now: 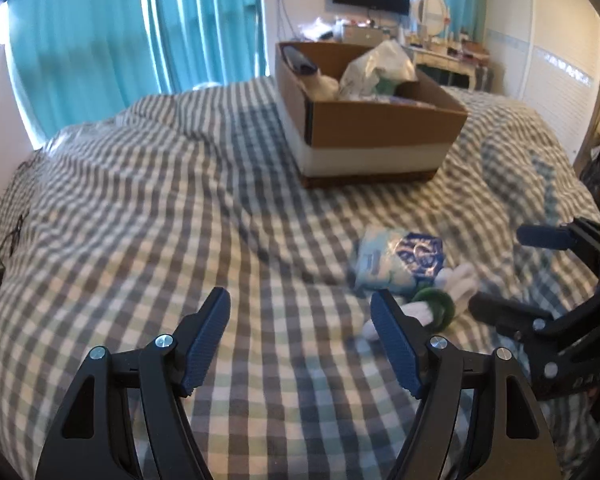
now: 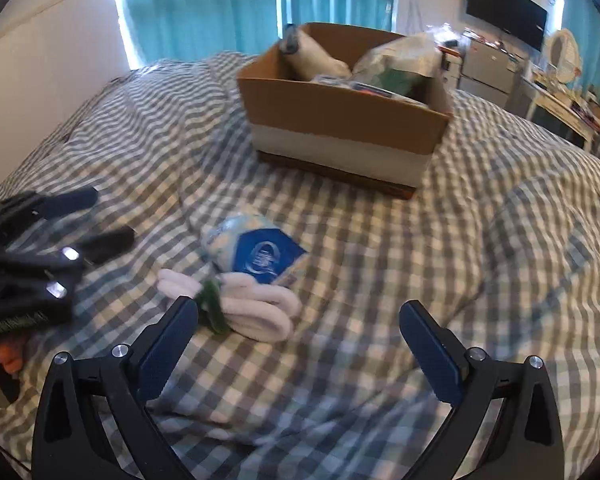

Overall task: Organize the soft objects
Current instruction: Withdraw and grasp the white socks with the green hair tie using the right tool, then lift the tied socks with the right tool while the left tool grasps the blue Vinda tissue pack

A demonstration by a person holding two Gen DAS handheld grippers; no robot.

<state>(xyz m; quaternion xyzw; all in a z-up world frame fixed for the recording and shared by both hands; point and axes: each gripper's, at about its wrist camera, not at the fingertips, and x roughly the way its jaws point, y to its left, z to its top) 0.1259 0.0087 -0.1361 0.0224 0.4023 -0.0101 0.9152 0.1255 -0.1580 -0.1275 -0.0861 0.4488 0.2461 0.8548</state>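
- White rolled socks with a green band [image 2: 256,310] lie on the checked bed [image 2: 480,280], touching a blue-and-white soft packet [image 2: 256,254] at their 12 o'clock.
- Cardboard box [image 2: 340,120], further off at 12 o'clock, already holds several soft bundles; these two items look left to go.
- Right gripper [image 2: 298,344]: fingers wide, empty, socks just ahead at 11 o'clock.
- Left gripper [image 1: 300,344]: fingers wide, empty, hovering over the bed; socks at its 1 o'clock.
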